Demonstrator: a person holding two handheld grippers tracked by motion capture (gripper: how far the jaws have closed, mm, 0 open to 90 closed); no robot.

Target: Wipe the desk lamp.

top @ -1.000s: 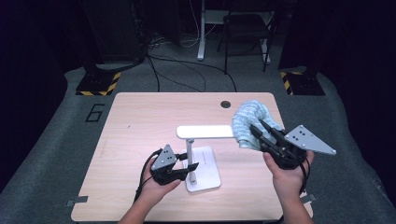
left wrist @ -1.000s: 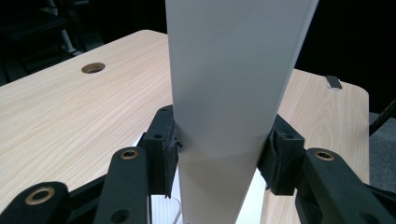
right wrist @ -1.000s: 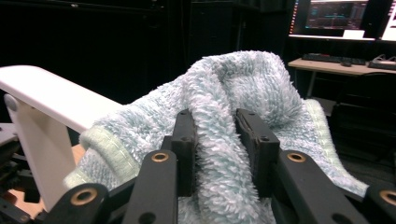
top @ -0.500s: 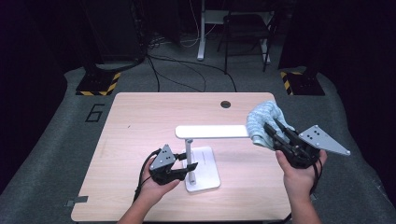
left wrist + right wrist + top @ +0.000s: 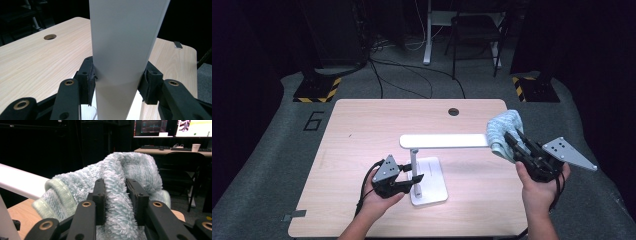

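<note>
Fluffy pale-blue cloth [image 5: 117, 195], soft and shaggy, is sitting bunched between the right tongs [image 5: 517, 141], which are pinching a thick fold of it and have just been squeezing in a touch tighter. Seen from above, the cloth [image 5: 503, 131] is hanging just off the far end of the long white lamp head [image 5: 444, 141], near the right edge of the counter [image 5: 357, 130]. It looks light and limp, so it should drape and drag rather than push; a grip deep on a gathered fold, as here, seems the safest hold, since a loose corner could slip free of the pile.

Moving outward, the white desk lamp's slim flat upright post [image 5: 122, 50] is being clamped by the left tongs [image 5: 412, 182], pads pressing on both of its edges, just above the flat white square base [image 5: 432, 182]. That lamp looks stiff and smooth, possibly top-heavy with its long head, so bracing it low on the post is a sensible way to keep it from tipping while the cloth is working along the head.
</note>
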